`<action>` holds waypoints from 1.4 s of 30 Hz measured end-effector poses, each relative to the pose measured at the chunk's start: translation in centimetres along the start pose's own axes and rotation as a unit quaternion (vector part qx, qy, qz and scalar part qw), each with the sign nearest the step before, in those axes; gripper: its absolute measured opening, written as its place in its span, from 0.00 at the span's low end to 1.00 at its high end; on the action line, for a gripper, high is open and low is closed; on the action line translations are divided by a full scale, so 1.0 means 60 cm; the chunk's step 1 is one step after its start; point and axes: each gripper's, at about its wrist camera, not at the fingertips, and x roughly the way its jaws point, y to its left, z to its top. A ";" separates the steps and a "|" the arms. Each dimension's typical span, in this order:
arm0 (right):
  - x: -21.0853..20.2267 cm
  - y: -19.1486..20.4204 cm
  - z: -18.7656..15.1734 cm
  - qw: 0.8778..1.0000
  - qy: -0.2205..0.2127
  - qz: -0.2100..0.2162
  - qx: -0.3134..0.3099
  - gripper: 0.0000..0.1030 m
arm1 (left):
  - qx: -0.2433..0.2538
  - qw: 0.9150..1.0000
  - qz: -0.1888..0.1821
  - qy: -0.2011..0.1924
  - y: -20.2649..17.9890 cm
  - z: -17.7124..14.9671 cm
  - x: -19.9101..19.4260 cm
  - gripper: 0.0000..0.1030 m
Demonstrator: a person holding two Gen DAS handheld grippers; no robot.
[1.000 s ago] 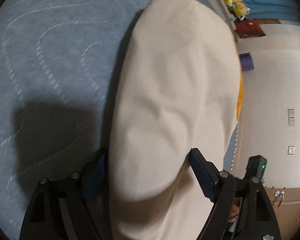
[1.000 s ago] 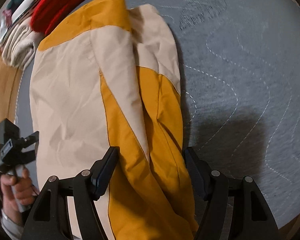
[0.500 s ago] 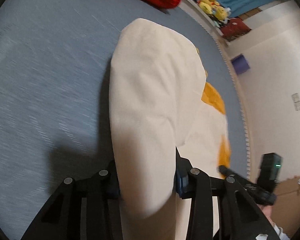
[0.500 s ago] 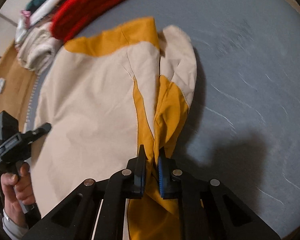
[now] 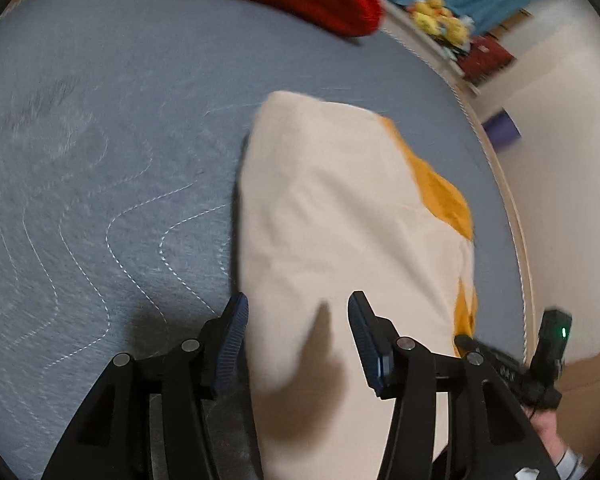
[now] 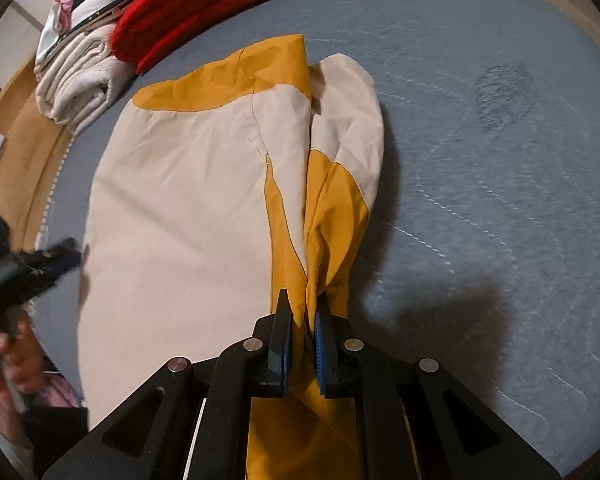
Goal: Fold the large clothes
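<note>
Grey quilted bedding (image 6: 500, 160) covered the bed, with a cream-and-mustard garment (image 6: 188, 208) spread across its middle. The right claw (image 6: 302, 340) was pressed together on a bunched mustard fold at the garment's near edge. The left claw (image 5: 296, 340) stood spread, its blue pads either side of the cream cloth, which ran between them without being pinched; that view was blurred, so whether the pads touched the cloth could not be told.

To do the fold well, I judged the left claw needed to close on the matching near edge, level with the right, so both corners would travel together and the crease would run straight. Lifting only as high as needed would keep the loose sleeve from dragging.

Room looked generous on the open bedding to the right. At the far side lay a red folded item (image 6: 196, 4) and a cream folded blanket (image 6: 80, 76), near the garment's mustard end, and the bed's edge (image 5: 496, 184) ran close beside it.
</note>
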 end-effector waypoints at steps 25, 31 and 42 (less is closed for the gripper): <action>-0.068 0.008 -0.133 0.981 0.009 -0.179 -0.076 0.28 | 0.170 0.973 0.156 0.022 -0.107 -0.215 -0.057 0.62; -0.228 0.067 -0.185 0.974 -0.149 -0.156 -0.069 0.69 | 0.167 0.969 0.151 -0.098 -0.175 -0.288 -0.204 0.86; -0.329 0.218 -0.374 0.954 -0.234 -0.127 -0.137 1.00 | 0.081 0.977 0.149 -0.128 -0.181 -0.409 -0.188 0.99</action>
